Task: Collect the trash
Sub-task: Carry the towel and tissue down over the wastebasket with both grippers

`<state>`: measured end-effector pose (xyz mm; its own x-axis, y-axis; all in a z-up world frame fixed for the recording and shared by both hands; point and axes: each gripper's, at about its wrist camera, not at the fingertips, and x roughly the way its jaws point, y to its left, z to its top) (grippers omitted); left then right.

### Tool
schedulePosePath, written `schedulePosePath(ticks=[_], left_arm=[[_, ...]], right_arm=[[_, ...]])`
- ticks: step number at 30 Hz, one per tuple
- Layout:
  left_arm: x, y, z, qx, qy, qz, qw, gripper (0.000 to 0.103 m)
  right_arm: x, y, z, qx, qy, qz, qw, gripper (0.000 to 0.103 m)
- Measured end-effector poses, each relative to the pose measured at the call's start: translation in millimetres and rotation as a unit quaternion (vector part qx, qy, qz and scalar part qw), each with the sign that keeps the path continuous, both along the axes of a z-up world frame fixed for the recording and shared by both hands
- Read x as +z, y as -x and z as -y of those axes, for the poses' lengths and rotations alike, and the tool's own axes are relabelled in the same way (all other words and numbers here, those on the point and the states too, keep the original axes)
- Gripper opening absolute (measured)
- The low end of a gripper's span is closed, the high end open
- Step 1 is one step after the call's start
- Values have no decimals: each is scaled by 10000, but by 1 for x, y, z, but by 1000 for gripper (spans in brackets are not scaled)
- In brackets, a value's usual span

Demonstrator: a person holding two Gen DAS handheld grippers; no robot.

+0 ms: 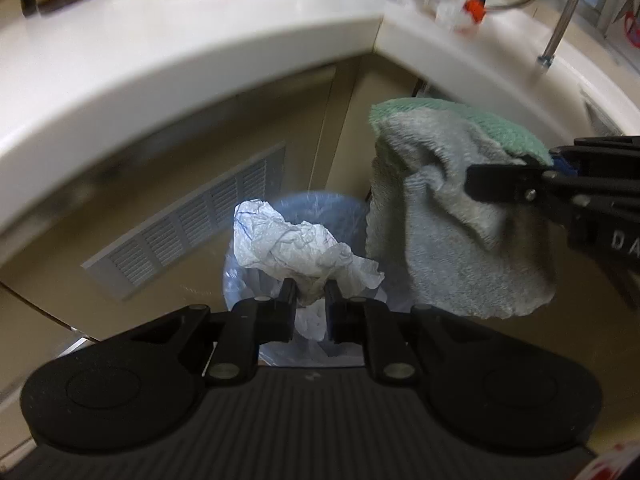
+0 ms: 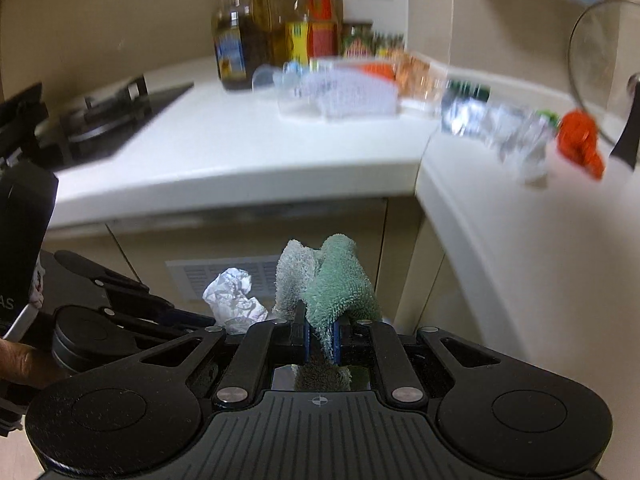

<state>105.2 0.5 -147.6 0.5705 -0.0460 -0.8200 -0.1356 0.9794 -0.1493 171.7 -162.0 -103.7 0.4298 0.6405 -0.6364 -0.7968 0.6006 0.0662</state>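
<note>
Kitchen corner counter [image 2: 240, 160], both claws loaded
Left gripper [image 1: 311, 300] pinches crumpled paper [image 1: 296, 244] over a bin [image 1: 320, 208] only its camera shows; right gripper [image 2: 320, 336], at 3 o'clock, clamps a green-grey cloth [image 2: 332, 280]

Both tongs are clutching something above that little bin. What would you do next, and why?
Probably open the left tongs and drop the crumpled white paper: it hangs right above the lined bin. The right tongs grip a green-grey cloth, which may not be trash.
</note>
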Motion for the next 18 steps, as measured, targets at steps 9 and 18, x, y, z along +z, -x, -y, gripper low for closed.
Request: schedulePosePath(ticks=[9, 18], left_arm=[[-61, -32, -5, -5, 116, -530, 9985, 13], [-97, -50, -1, -112, 178, -814, 9965, 13]], right_arm=[[-69, -27, -14, -5, 497, -339, 9982, 10], [-111, -45, -20, -86, 704, -737, 9948, 10]])
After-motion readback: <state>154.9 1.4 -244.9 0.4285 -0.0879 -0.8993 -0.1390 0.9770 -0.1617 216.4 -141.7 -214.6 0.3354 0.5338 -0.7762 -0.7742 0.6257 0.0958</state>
